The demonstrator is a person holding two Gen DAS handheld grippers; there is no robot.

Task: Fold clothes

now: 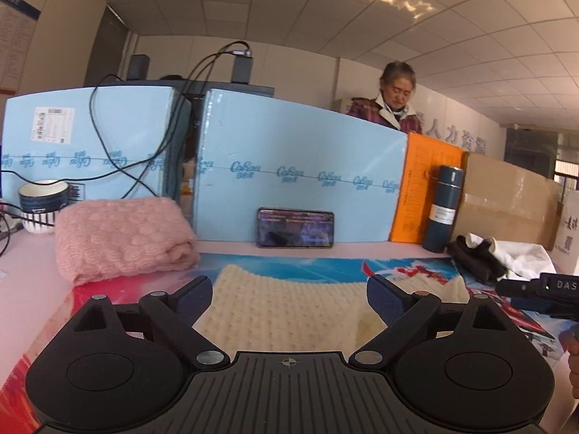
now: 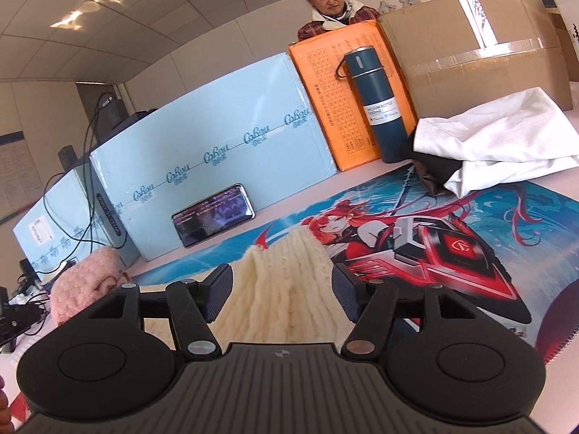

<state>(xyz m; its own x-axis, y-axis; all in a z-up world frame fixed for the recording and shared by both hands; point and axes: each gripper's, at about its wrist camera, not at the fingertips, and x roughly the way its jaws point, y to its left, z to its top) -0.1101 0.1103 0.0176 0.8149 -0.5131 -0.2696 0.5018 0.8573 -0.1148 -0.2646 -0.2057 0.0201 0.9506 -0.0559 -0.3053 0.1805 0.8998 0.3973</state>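
Now, left tongs point(image 1: 289, 298): spread wide over the cream ribbed knit garment point(image 1: 282, 311).
Right tongs point(image 2: 282, 291): likewise wide.
Left view only: striped ceramic mug point(image 1: 41, 206).

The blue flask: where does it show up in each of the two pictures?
Left wrist view: blue flask stands right of centre, before the orange box.
Right wrist view: flask upper centre-right, before the same box.
Shared landmark: the phone against the blue board.

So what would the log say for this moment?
left hand-held gripper: open | right hand-held gripper: open | cream knit: on mat, ungripped | pink knit: folded
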